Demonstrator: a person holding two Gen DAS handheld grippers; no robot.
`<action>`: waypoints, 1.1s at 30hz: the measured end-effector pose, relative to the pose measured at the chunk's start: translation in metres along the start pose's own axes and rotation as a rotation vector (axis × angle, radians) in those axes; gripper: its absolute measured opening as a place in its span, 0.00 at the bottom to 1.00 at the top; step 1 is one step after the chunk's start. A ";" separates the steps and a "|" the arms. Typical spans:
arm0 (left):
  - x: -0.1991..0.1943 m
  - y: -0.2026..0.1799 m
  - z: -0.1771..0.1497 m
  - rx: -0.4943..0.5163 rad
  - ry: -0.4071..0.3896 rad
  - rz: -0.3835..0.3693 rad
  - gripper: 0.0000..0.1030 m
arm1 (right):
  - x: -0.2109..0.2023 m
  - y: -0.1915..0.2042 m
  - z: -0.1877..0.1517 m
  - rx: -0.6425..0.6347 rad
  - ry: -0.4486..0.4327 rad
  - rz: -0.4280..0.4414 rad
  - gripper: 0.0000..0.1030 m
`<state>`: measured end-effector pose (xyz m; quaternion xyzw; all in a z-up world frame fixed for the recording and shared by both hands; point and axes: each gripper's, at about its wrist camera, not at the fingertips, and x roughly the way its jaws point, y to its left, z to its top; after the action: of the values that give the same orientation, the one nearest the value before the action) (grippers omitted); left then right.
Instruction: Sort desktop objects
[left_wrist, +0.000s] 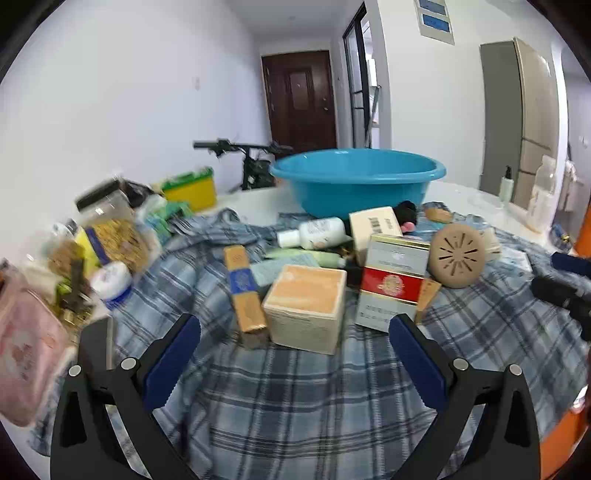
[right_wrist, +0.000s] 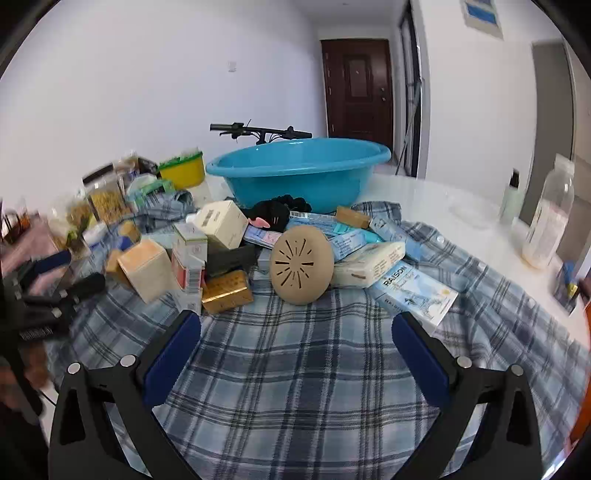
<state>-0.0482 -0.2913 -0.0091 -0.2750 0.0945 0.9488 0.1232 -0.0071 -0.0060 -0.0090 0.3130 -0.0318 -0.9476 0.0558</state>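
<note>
A blue-and-white plaid cloth (right_wrist: 295, 369), soft and rumpled at its edges, is spread over the white worktop (right_wrist: 461, 199), and a broad bare stretch of it is left in front of both tools. The left hand-held gripper (left_wrist: 294, 325) is held spread wide above this stretch, nothing between its blue-padded fingers (left_wrist: 173, 362); the right hand-held gripper (right_wrist: 295, 325) is likewise spread and empty, just short of the pile. The objects to be sorted are heaped at the middle of the cloth: a cube-shaped cream box (left_wrist: 304, 308) with an orange top is seen nearest the left tool, a long narrow gold-and-blue box (left_wrist: 243, 288) just beside it, and a glossy red-and-white carton (left_wrist: 391, 280) on its other side. A round tan disc (right_wrist: 301, 266) with slotted rays is propped on edge against soft tissue packs (right_wrist: 369, 264), with a flat pale-blue packet (right_wrist: 413, 291) lying near the right tool's finger. A small embossed gold box (right_wrist: 225, 291) is set at the pile's near edge. Behind the heap a smooth turquoise plastic basin (right_wrist: 295, 173) is placed on the worktop. Jars and bags (left_wrist: 107, 232) are crowded along the left edge, blurred; a clear plastic bottle (right_wrist: 546, 221) is stood near the far right edge.
</note>
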 end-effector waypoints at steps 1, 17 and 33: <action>-0.005 0.003 0.000 -0.006 -0.021 -0.034 1.00 | -0.001 0.000 0.000 -0.008 -0.010 -0.028 1.00; 0.010 0.040 0.014 -0.086 0.040 -0.110 1.00 | 0.008 -0.007 -0.002 -0.033 -0.010 -0.036 1.00; 0.103 0.071 0.037 -0.126 0.168 -0.010 0.67 | 0.016 -0.004 0.006 -0.109 -0.039 -0.055 1.00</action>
<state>-0.1706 -0.3310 -0.0267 -0.3612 0.0431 0.9259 0.1022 -0.0237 -0.0043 -0.0142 0.2919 0.0274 -0.9549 0.0462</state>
